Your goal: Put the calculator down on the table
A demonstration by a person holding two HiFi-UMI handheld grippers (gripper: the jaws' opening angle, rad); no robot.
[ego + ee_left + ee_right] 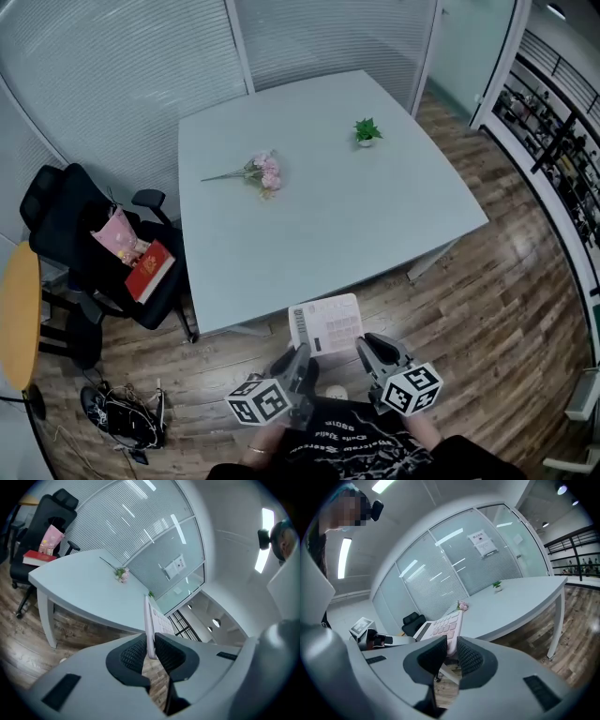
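the right gripper (452,654) has its jaws clamped on the near edge of the calculator (440,627) (keys facing up), just short of the pale table (520,599) where pink flowers (462,605) lie.

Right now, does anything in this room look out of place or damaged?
Nothing looks spilled or broken. Two things look untidy: a flower sprig lies flat on the table, not in a vase, and a tangle of cables sits on the floor by the chair.
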